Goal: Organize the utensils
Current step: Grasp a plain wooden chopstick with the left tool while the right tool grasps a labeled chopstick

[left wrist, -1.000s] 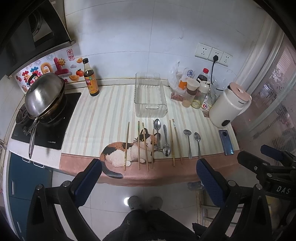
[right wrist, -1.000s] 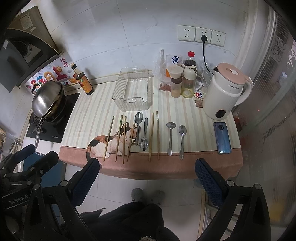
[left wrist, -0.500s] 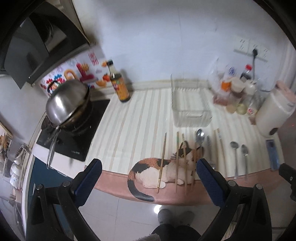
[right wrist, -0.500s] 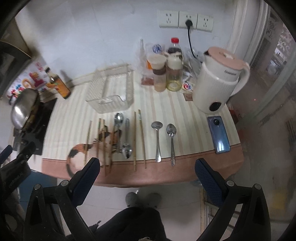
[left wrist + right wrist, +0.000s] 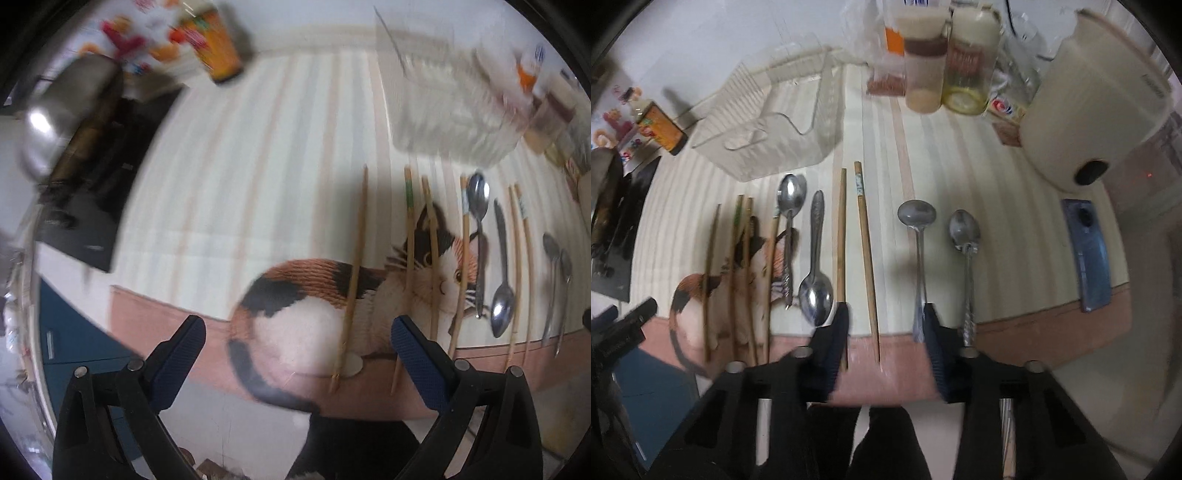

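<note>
Several wooden chopsticks and metal spoons lie in a row on the striped mat near the counter's front edge. A clear plastic bin point(image 5: 768, 129) stands behind them; it also shows in the left wrist view point(image 5: 447, 114). My left gripper point(image 5: 295, 354) is open above the front edge, near the leftmost chopstick point(image 5: 352, 280). My right gripper point(image 5: 884, 328) is open but narrower, its fingers astride a chopstick point(image 5: 866, 258), with another chopstick point(image 5: 842, 251) and a round spoon point(image 5: 918, 251) at the finger sides. A spoon point(image 5: 964, 266) lies to the right.
A cream kettle point(image 5: 1097, 99), jars point(image 5: 925, 55) and a blue phone point(image 5: 1091, 251) are at the right. A sauce bottle point(image 5: 218, 48), a steel wok point(image 5: 62, 110) and a black hob point(image 5: 107, 177) are at the left. The cat picture point(image 5: 332, 295) is on the mat.
Both grippers have dropped down close to the counter's front edge. The right gripper's fingers have narrowed around a chopstick. The left gripper has shifted left over the cat picture.
</note>
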The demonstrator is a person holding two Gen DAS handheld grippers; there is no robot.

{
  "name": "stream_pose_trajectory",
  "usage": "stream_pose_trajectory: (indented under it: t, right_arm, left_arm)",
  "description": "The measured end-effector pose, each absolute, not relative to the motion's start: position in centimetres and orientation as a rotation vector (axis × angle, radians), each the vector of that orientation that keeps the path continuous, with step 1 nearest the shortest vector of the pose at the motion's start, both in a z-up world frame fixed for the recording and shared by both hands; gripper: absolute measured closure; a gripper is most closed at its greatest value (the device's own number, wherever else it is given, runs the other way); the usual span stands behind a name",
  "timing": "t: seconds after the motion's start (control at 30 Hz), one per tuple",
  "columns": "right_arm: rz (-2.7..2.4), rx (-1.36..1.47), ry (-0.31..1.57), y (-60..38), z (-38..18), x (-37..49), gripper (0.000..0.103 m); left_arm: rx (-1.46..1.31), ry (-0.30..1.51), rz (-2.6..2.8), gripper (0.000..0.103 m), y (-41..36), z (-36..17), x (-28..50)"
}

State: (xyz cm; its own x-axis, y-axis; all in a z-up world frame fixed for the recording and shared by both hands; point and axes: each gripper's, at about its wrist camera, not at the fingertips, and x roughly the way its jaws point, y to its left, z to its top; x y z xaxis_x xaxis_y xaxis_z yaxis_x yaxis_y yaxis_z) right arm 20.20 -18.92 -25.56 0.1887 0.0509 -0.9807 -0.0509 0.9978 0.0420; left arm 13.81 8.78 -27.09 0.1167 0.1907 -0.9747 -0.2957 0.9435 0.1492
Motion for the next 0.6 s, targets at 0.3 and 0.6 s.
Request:
stream_pose_trajectory:
  t: [0.3,0.6]
  right_arm:
    - [0.04,-0.042,1.505,-16.8,-32.3,25.1,0.069]
    - [0.008,-0.109,1.514,-15.5,-35.2,26.1,0.096]
  left_arm:
    - [-0.146,1.552,0.233,0.035,8.8,-33.9,16.5]
    - [-0.173,1.523,0.18,0.093,8.1,-33.3,17.6]
